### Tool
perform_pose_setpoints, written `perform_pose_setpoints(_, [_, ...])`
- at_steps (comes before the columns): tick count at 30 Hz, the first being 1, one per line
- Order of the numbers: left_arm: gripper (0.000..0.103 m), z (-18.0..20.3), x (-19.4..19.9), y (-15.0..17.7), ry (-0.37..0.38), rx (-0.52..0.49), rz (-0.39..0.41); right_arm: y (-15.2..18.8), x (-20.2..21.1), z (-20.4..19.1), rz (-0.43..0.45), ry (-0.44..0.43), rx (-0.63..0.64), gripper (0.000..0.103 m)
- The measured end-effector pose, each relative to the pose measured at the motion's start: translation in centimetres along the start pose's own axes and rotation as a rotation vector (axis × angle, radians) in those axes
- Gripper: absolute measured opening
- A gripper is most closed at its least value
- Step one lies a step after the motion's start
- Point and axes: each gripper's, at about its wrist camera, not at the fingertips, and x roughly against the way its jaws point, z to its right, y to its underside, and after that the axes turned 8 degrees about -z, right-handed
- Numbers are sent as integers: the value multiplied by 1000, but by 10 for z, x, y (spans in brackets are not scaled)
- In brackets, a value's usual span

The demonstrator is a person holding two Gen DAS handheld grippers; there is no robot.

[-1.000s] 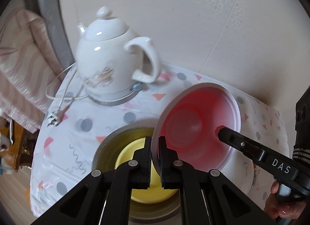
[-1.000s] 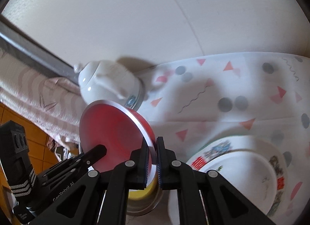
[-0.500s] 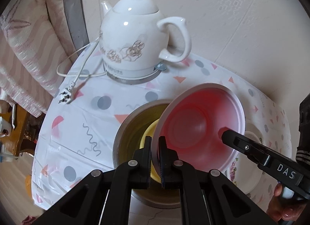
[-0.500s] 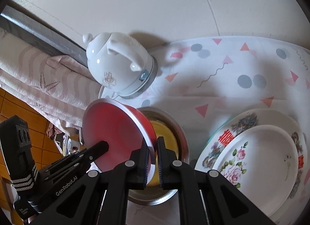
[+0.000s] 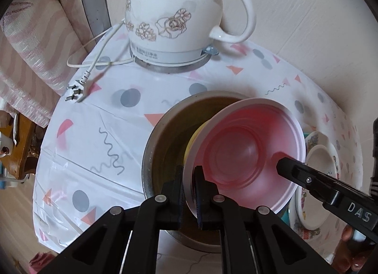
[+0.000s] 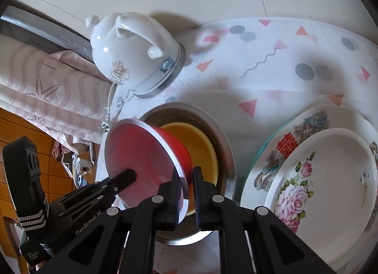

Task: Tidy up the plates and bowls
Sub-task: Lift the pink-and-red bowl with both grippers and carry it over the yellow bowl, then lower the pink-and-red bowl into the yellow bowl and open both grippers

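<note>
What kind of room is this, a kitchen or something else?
Probably a home dining corner. A small table under a patterned plastic tablecloth holds a white electric kettle with its cord unplugged, flowered plates and nested bowls. A striped curtain hangs beside it.

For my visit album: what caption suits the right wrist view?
Two grippers' fingers tilt a red bowl over a yellow bowl nested in a steel one.

left gripper (image 5: 189, 186): angled steeply down, jaws pinched on the red bowl's (image 5: 245, 153) near rim
right gripper (image 6: 187, 191): tilted down, jaws clamped on the opposite rim
fingers (image 5: 354, 248): wrapped on the right gripper's handle
</note>
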Motion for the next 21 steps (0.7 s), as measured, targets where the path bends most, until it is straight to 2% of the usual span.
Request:
perform_pose_setpoints(4, [9,1,-8,-2,-20,1,-13,-4,-3,0,-9,8,-3,20])
perform_pose_setpoints(21, [11,-1,-19,-12,-69,2,-7,-7,-11,-3,-43,23,11,21])
